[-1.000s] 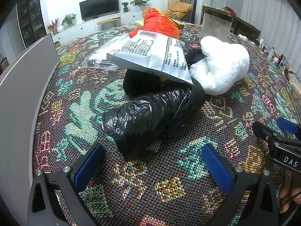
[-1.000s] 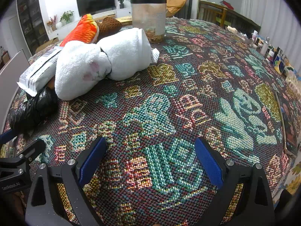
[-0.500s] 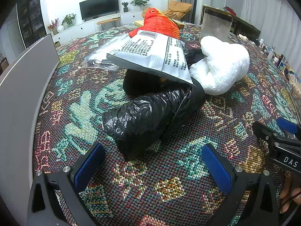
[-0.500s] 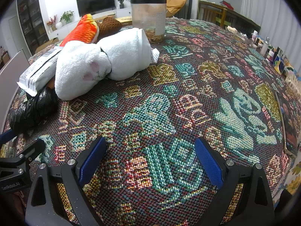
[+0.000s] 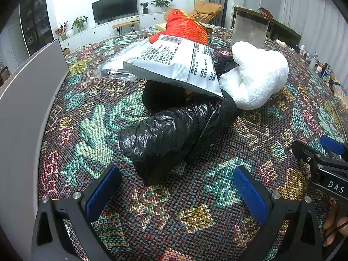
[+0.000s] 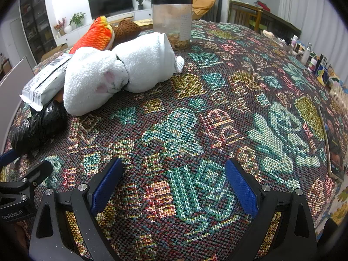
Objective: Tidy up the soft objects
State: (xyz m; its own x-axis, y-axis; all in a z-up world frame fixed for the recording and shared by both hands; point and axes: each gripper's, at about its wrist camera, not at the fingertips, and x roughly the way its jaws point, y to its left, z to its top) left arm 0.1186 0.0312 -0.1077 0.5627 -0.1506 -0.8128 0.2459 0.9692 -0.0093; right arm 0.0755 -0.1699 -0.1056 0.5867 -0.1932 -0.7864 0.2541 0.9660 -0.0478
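Note:
A crumpled black plastic bag lies on the patterned tablecloth, just ahead of my open, empty left gripper. A grey-white printed pouch rests on top of it. Behind are an orange fish plush and a white plush. In the right wrist view the white plush, the fish plush, a brown knitted item, the pouch and the black bag lie far left. My right gripper is open and empty over bare cloth.
A clear jar with a black lid stands behind the plush. A grey chair back runs along the left edge. Small bottles and boxes line the right edge, and a flat book or tablet lies there.

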